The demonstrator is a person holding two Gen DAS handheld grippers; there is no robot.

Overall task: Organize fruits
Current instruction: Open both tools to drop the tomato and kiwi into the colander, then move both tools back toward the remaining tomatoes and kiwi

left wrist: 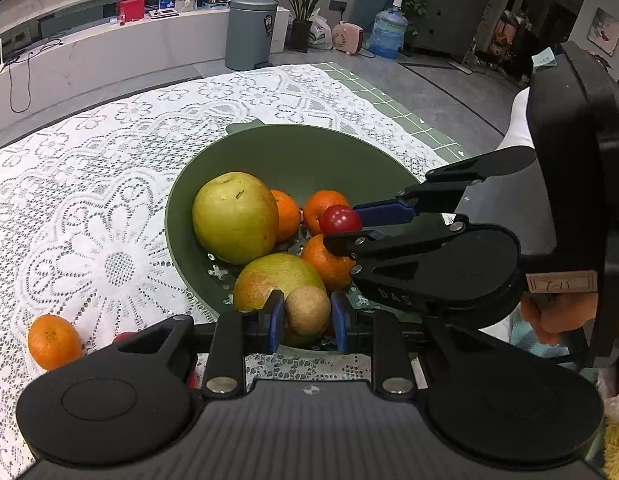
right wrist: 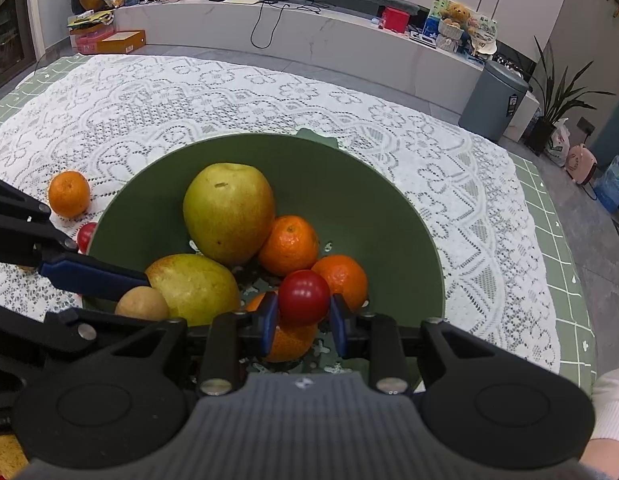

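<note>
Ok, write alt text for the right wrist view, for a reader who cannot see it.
The right hand-held gripper holds a small red fruit over a green bowl containing two pears and several oranges. At left, the left hand-held gripper holds a small tan fruit at the bowl's edge; one orange lies on the lace tablecloth.

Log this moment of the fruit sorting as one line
left gripper: shut on small brown fruit | right gripper: shut on red tomato | both over green bowl | tangerine outside on tablecloth
</note>
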